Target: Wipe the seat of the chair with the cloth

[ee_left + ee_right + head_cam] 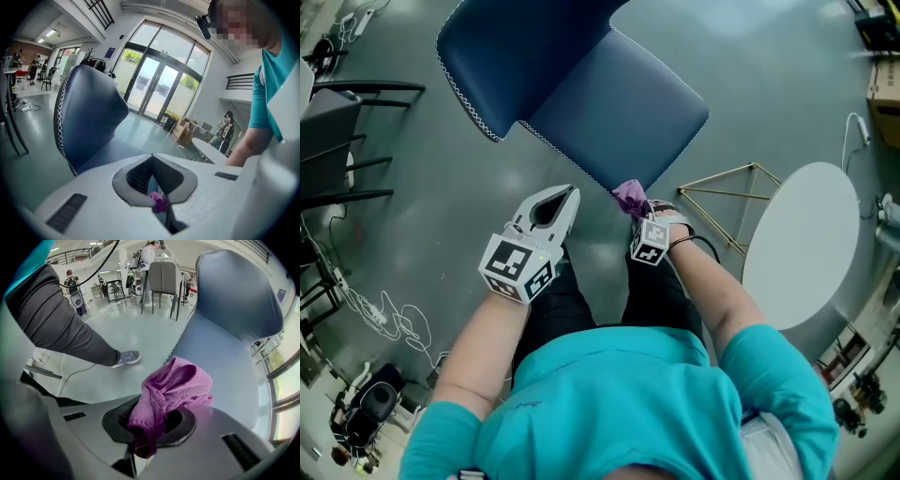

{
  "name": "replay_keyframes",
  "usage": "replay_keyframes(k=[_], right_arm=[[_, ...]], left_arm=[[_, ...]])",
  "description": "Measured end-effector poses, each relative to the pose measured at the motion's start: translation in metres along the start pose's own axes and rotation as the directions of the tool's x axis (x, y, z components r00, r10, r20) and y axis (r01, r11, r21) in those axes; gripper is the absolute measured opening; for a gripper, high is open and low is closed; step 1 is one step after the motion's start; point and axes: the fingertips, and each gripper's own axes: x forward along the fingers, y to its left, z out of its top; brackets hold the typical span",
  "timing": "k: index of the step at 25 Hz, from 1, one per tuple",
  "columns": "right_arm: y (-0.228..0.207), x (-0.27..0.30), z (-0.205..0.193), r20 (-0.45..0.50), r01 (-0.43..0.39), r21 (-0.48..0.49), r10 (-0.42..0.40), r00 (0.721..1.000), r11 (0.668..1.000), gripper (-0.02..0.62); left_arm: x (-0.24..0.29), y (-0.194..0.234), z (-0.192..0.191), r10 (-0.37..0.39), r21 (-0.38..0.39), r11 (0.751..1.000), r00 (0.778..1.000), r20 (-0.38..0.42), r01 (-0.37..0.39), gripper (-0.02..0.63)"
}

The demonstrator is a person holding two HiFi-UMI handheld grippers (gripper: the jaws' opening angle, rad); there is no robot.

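Wiping seems barely begun. Head view: the right gripper [649, 230] holds the purple cloth [630, 197] at the front edge of the blue chair seat [619, 103]. Left gripper view: the left gripper [152, 157] has its jaws together on nothing. Right gripper view: jaws clamped on the bunched cloth, with the whole seat ahead.
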Motion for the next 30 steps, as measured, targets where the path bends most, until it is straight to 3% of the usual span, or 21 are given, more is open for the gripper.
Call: replay_keyframes(k=[4, 14, 21, 30], right_arm=[[0.023, 0.001, -0.028, -0.078, -0.060, -0.002, 0.059, 0.995, 0.998, 0.052], [0.009, -0.040, -0.001, 0.014, -0.081, 0.191, 0.080, 0.997, 0.978, 0.054], [-0.015, -0.100, 0.022, 0.109, -0.102, 0.402, 0.062, 0.992, 0.910, 0.054], [-0.076, -0.228, 0.065, 0.220, -0.093, 0.577, -0.045, 0.975, 0.812, 0.054]], left_arm=[[0.002, -0.007, 0.002, 0.001, 0.001, 1.000, 1.000, -0.001, -0.001, 0.005], [-0.006, -0.018, 0.027, -0.043, 0.017, 0.999, 0.999, -0.002, 0.043, 0.005], [-0.017, -0.024, 0.076, -0.102, 0.059, 0.993, 0.995, -0.008, 0.102, 0.005], [-0.040, -0.062, 0.202, -0.241, 0.146, 0.962, 0.969, 0.046, 0.233, 0.005]])
